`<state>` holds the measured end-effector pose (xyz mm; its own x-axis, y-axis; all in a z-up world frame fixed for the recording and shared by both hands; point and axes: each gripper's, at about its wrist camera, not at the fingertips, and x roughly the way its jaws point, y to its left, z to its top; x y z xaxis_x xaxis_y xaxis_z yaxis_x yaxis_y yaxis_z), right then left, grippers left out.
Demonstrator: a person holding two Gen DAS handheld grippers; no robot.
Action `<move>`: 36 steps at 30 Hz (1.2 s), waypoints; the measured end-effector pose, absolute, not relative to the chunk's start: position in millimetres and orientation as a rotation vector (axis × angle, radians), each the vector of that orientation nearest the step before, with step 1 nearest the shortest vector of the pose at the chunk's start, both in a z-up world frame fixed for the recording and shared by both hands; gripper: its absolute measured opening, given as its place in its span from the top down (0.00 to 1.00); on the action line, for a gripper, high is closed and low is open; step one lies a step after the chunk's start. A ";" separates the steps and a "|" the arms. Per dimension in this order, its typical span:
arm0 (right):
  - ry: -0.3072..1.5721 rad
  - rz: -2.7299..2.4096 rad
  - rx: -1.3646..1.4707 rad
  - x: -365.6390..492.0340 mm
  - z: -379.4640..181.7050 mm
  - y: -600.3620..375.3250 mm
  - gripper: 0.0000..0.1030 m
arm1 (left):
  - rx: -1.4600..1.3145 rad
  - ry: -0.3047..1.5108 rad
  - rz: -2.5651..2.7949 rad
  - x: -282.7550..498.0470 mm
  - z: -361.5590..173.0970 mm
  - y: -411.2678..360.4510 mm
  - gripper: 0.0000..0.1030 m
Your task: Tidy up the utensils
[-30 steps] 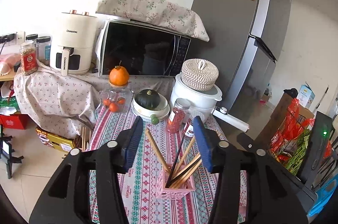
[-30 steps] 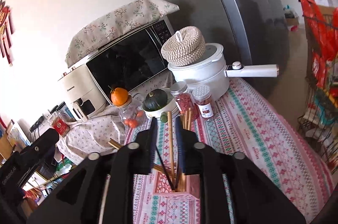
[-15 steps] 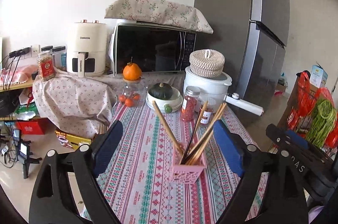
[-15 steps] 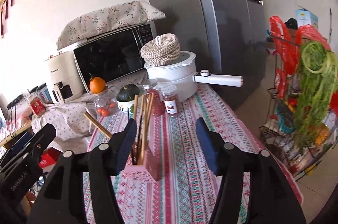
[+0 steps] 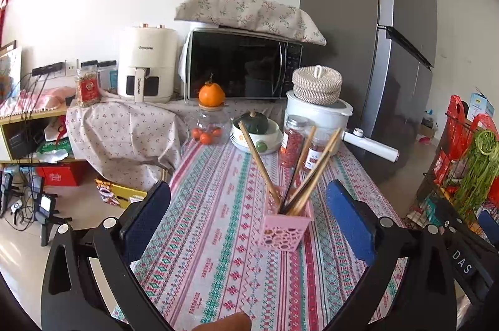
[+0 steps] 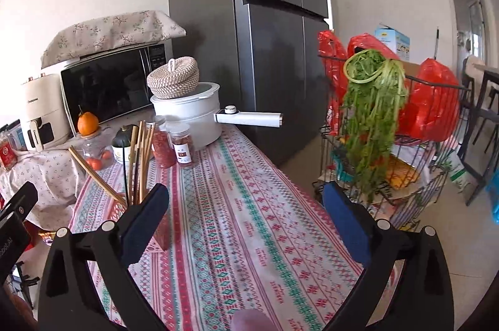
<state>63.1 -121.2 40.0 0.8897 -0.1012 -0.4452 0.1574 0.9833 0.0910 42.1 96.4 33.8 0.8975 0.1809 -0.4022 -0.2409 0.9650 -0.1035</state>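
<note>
Both my grippers were empty, jaws wide apart. Left gripper (image 5: 248, 218) hung above the table (image 5: 218, 262), pointed at the pink holder (image 5: 285, 229). Holder stood upright on the patterned cloth, between the blue pads in frame but apart from both. Chopsticks (image 5: 307, 175) were in it, fanned out: one light stick leaned left, the rest leaned right, one dark stick among them. Couldn't get an exact count, they overlapped at the holder mouth.

Right gripper (image 6: 246, 212) sat off to the holder's right, facing down the table toward the fridge (image 6: 265, 34). From that side the holder (image 6: 156, 240) was mostly hidden behind the left pad (image 6: 145, 221); only a pink corner and the sticks (image 6: 138, 159) showed.

Behind the holder: two red-filled jars (image 5: 291, 140), a bowl with a green squash (image 5: 254, 123), a white pot (image 5: 318, 115) with woven lid. A fingertip was cut off at the bottom edge in both views.
</note>
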 end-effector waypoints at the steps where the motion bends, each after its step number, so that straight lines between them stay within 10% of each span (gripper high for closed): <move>1: 0.460 -0.128 0.129 61.7 39.4 -122.4 0.06 | -0.159 0.422 0.194 43.5 32.3 96.3 0.07; 36: 0.542 -0.104 0.132 69.4 26.3 -125.1 0.06 | -0.109 0.488 0.175 51.9 17.4 81.7 0.07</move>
<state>69.4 -125.1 26.3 0.8519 -0.0641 -0.5197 0.1338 0.9862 0.0978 51.9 81.7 17.4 0.8687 0.1408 -0.4749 -0.1929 0.9792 -0.0626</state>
